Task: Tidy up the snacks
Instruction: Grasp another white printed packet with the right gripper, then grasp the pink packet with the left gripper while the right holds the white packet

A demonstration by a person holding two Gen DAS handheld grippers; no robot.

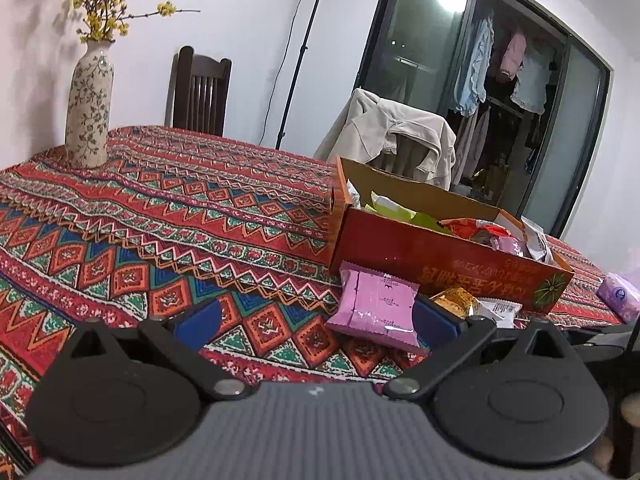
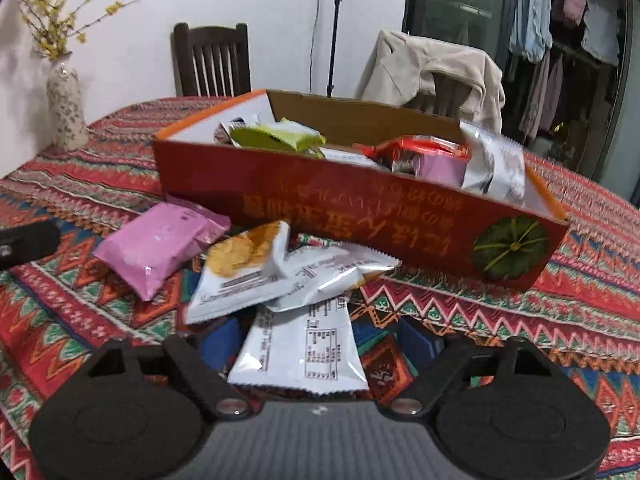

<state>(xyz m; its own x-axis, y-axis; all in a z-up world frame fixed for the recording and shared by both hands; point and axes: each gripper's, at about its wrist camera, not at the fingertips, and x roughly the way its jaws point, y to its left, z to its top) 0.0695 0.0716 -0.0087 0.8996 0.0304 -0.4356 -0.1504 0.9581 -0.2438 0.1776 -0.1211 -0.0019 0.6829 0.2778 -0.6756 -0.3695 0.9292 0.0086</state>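
A red cardboard box (image 1: 440, 258) (image 2: 360, 208) holds several snack packets. In front of it on the patterned tablecloth lie a pink packet (image 1: 374, 306) (image 2: 160, 246), a white-and-orange packet (image 2: 244, 272) (image 1: 456, 300) and two white packets (image 2: 324, 276) (image 2: 304, 352). My left gripper (image 1: 316, 320) is open; the pink packet lies between its blue fingers, near the right one. My right gripper (image 2: 320, 340) is open around the nearest white packet. The left gripper's tip shows at the left edge of the right wrist view (image 2: 28, 242).
A flowered vase (image 1: 88, 112) (image 2: 66, 110) stands at the table's far left. Two chairs stand behind the table, one dark wood (image 1: 198, 94), one draped with a beige jacket (image 1: 396, 136). A purple tissue pack (image 1: 618, 296) lies right of the box.
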